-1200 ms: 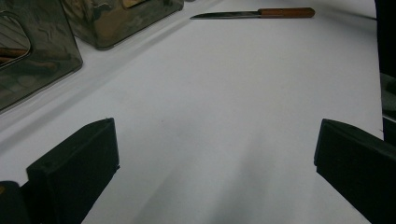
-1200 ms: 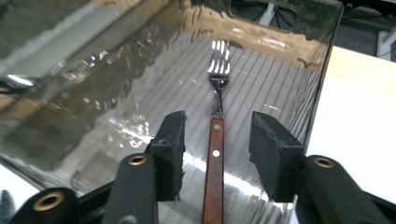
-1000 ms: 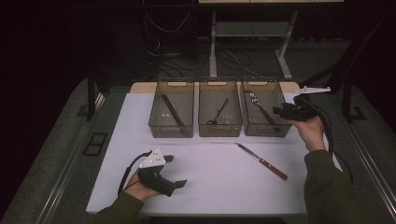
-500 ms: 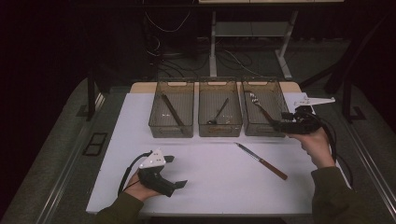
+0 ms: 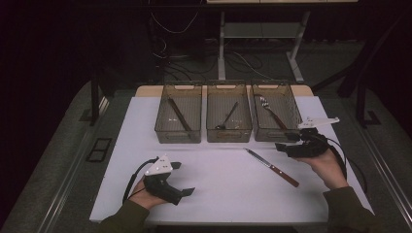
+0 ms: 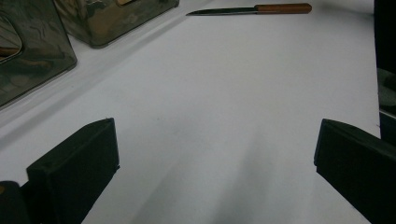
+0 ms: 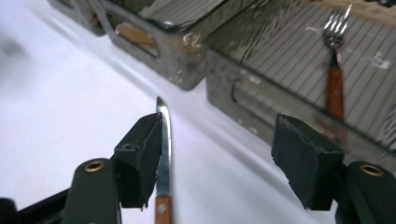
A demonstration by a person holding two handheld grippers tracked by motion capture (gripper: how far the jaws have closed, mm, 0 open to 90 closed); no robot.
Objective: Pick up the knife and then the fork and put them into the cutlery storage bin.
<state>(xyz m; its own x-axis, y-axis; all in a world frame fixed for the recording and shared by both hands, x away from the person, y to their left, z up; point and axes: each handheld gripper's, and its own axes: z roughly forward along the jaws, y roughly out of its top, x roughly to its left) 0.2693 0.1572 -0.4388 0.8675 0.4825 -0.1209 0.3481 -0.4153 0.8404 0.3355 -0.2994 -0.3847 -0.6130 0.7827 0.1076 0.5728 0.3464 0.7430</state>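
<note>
- Lying on the white table (image 5: pixel 218 194) in front of the bins, the knife (image 5: pixel 271 167) pointed its blade up-left, wooden handle toward the right gripper (image 5: pixel 284 147).
- That gripper, much the nearer, had just been opening its jaws; nothing was between them.
- Well apart rested the left gripper (image 5: pixel 187 191), jaws spread, empty.

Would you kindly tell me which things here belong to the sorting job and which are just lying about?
In the job:
knife
right claw, open
three bins
fork

Just lying about:
cables on the floor
table legs behind
</note>
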